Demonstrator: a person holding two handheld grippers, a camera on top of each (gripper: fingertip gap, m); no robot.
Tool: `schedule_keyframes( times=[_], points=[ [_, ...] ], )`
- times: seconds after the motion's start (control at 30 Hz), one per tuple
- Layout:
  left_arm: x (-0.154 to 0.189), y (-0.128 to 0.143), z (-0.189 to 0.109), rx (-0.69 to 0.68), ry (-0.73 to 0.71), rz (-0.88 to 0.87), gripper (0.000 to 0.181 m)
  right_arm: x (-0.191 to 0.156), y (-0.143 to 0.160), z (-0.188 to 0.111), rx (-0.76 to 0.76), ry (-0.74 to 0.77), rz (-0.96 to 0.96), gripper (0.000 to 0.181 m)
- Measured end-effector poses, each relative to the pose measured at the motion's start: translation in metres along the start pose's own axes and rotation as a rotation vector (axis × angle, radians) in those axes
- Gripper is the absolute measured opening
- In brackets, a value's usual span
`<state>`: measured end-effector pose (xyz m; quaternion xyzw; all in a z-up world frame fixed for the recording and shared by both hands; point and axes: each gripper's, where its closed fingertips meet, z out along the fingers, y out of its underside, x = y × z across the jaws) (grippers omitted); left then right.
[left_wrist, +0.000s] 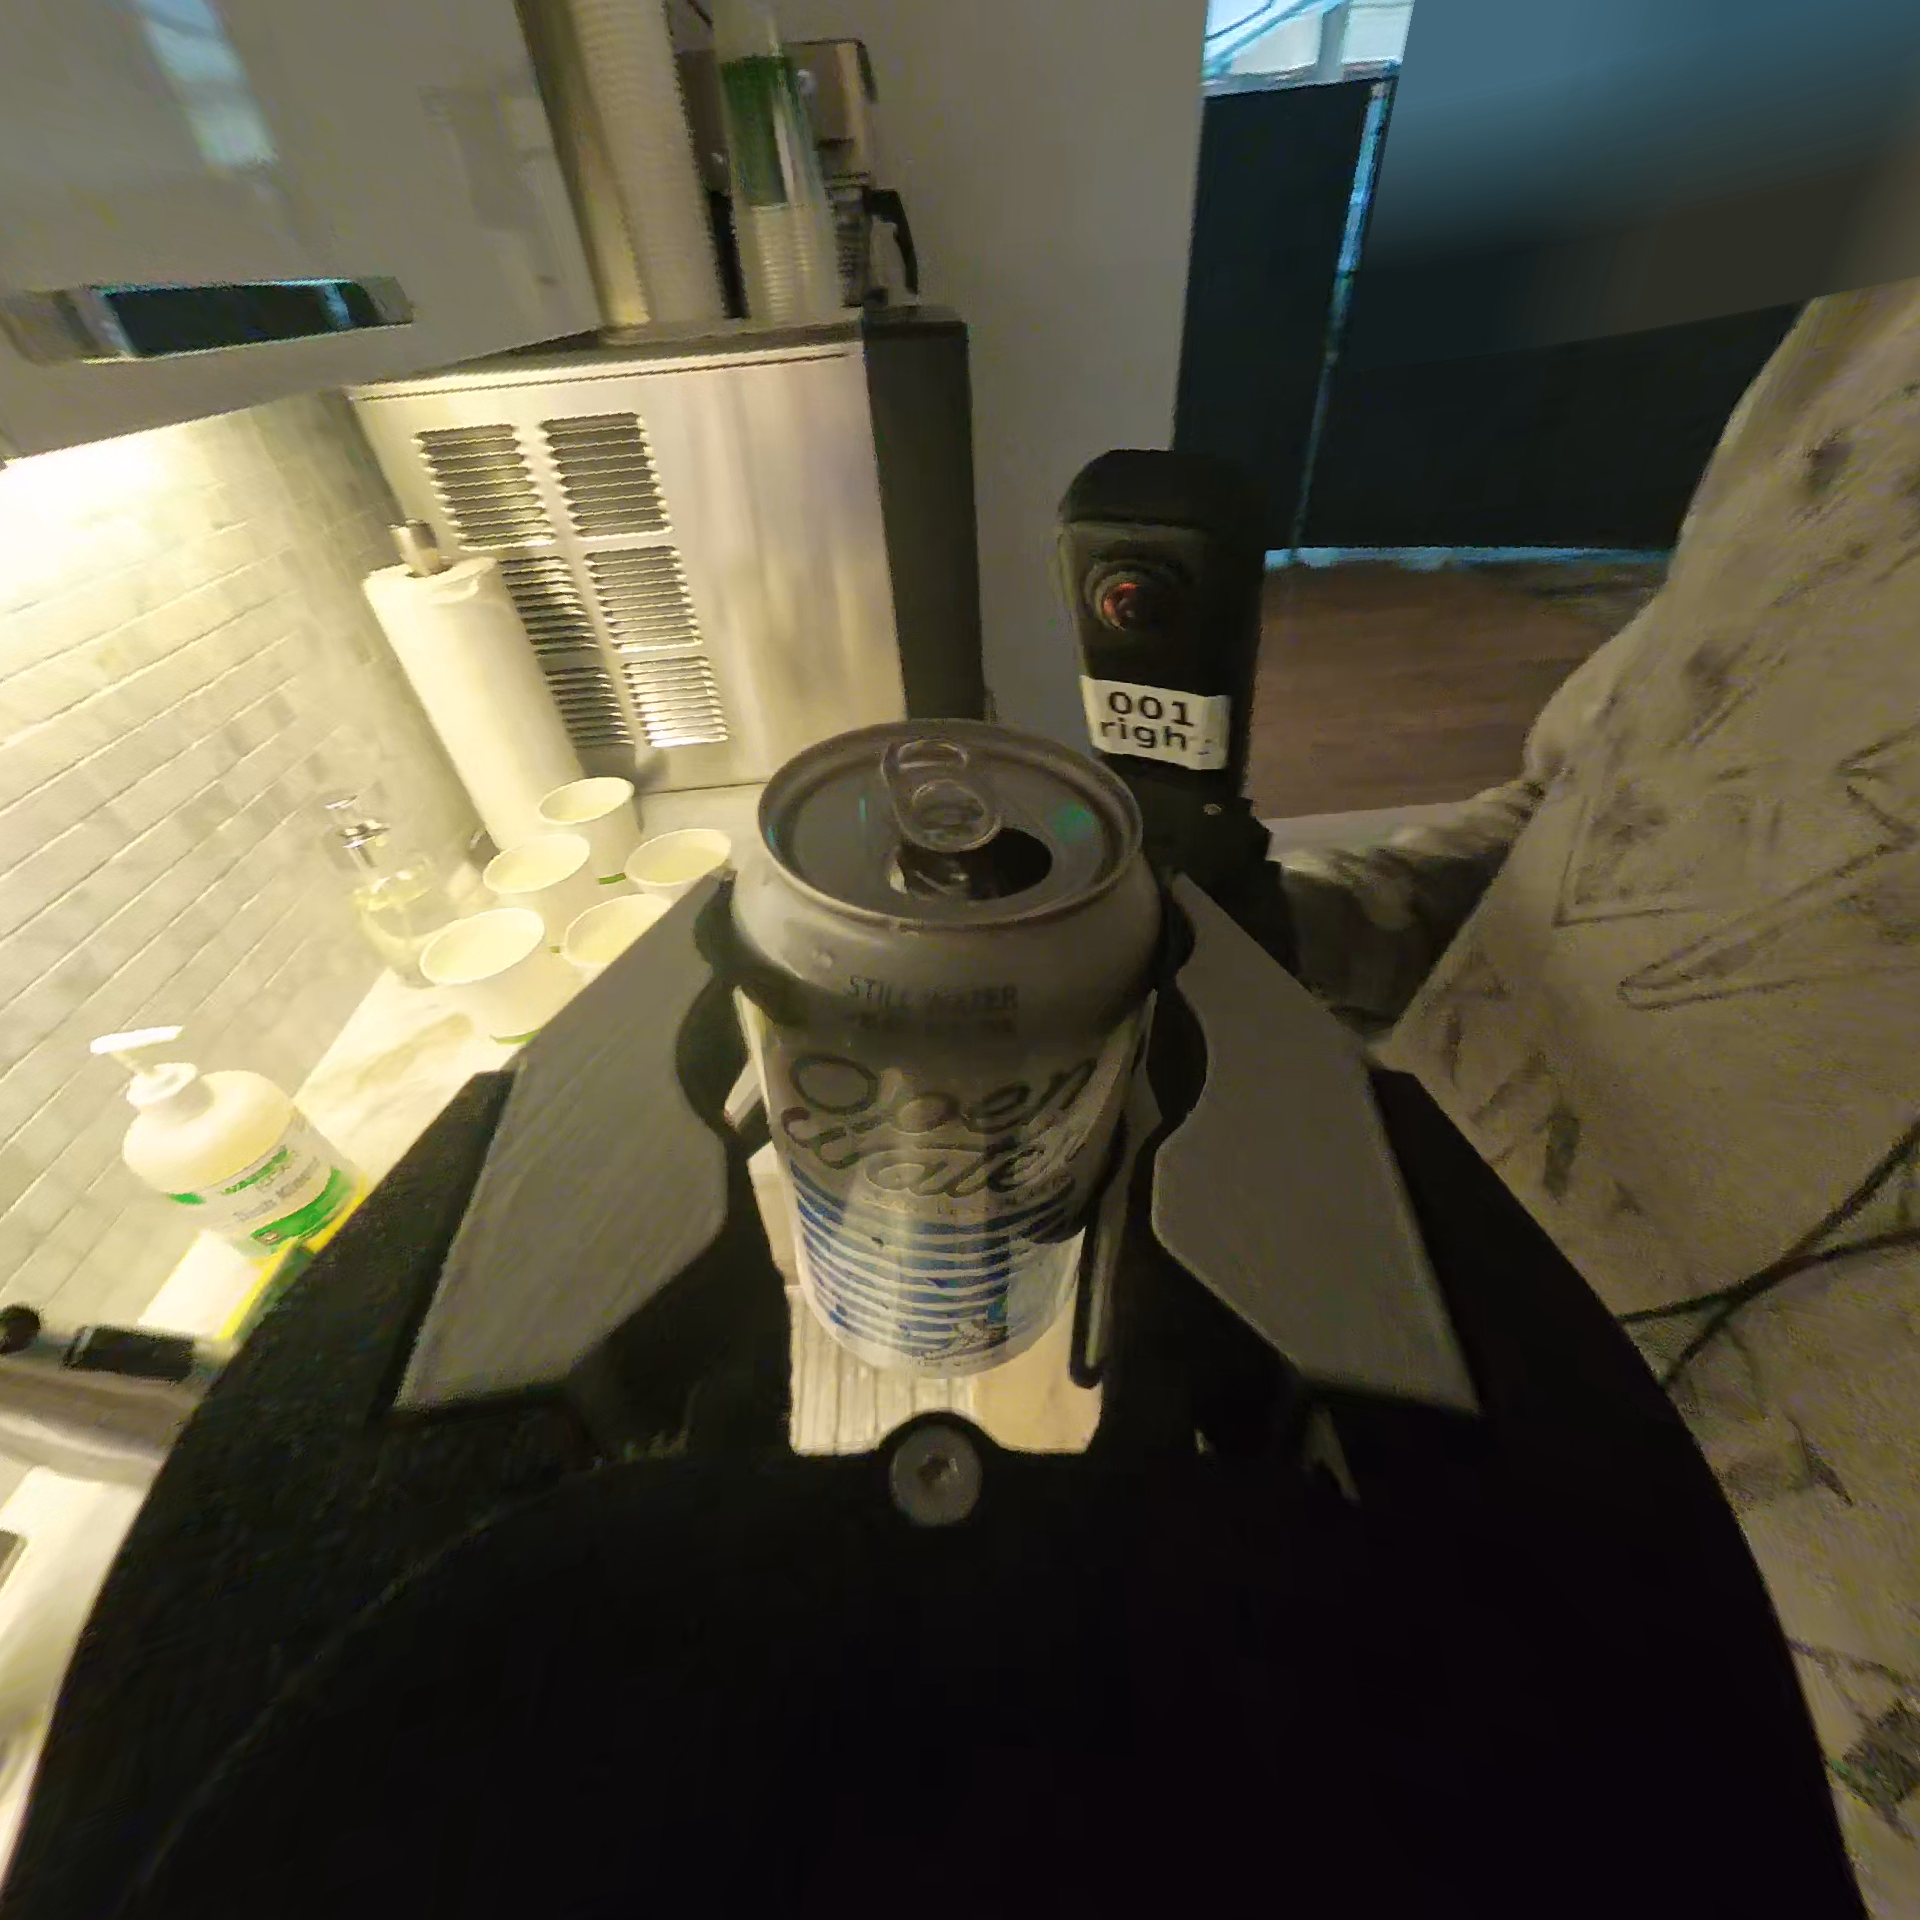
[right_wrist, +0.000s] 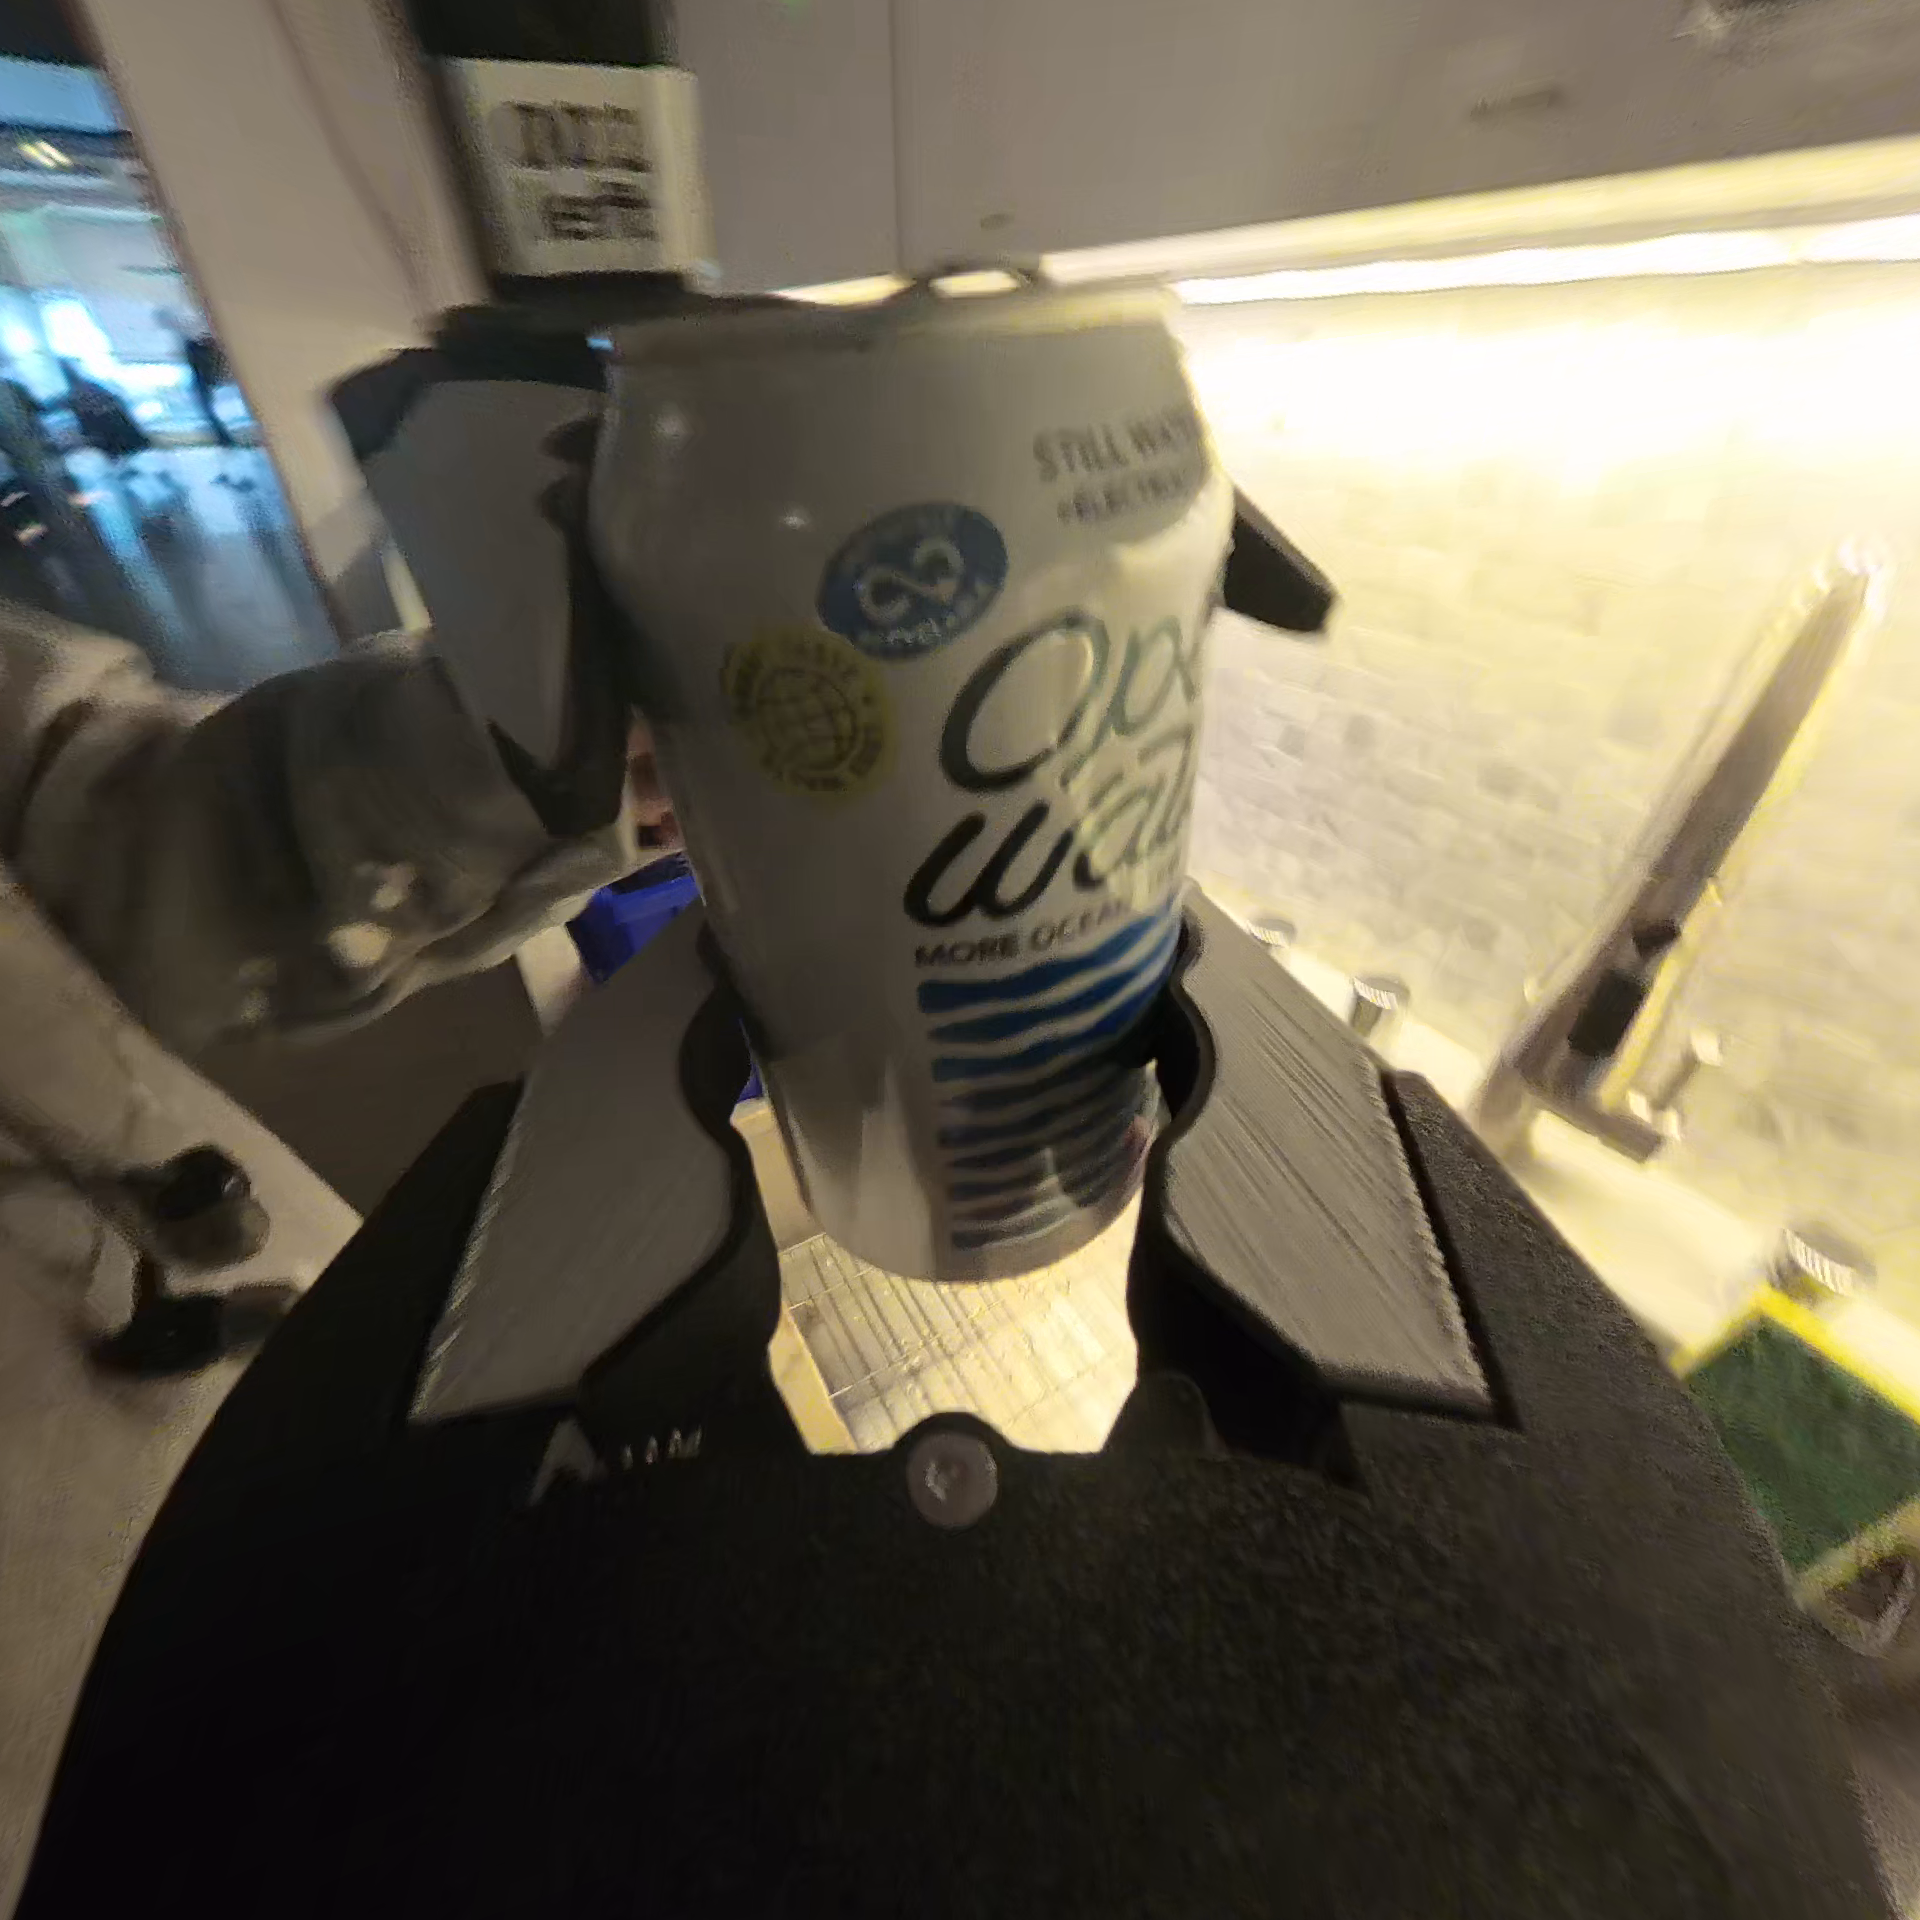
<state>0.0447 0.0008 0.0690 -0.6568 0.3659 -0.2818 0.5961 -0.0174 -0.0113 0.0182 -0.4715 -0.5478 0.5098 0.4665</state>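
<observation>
- Upper cabinet (left_wrist: 208, 156): white, with a lit tiled wall (left_wrist: 156, 727) below it.
- Steel appliance (left_wrist: 644, 582): louvred side panel, set at the back of the counter (left_wrist: 395, 1060). Stacked cups (left_wrist: 769, 208) are seen on top of it.
- Person's sleeve (left_wrist: 1662, 1039): pale printed fabric, seen at the right edge of the left wrist view.
- Left gripper (left_wrist: 945, 914): black. Its jaws are clenched on the upper part of the can, just under the rim, one curved finger on each side. The same grip is seen from the far side in the right wrist view (right_wrist: 873, 571).
- Right gripper (right_wrist: 951, 1039): black. Its fingers closely flank the lower, blue-striped part of the can. Whether they press on it cannot be told, as the picture is blurred. Its camera housing (left_wrist: 1143, 603) is seen just behind the can in the left wrist view.
- Paper towel roll (left_wrist: 468, 675): white, upright on a holder beside the appliance.
- Can (left_wrist: 935, 1143) (right_wrist: 883, 831): white with blue wave stripes, held roughly upright in the air above the counter, between both grippers. The top is open, and the tab is raised.
- Pump bottle (left_wrist: 229, 1143): white with a green label, standing near the wall.
- Clear dispenser (left_wrist: 384, 894): small, beside the cups.
- Paper cups (left_wrist: 540, 873): five, white, grouped on the counter beyond the left finger.
- Sponge (right_wrist: 1829, 1455): green and yellow, seen at the right edge of the right wrist view.
</observation>
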Motion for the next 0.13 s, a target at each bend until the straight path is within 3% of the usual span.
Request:
schedule_keyframes(
  times=[0.13],
  points=[
    [0.012,-0.001,0.0,-0.003,0.125,-0.002,0.077,-0.017,-0.01,-0.005,0.008,-0.224,-0.021,0.079]
  ],
)
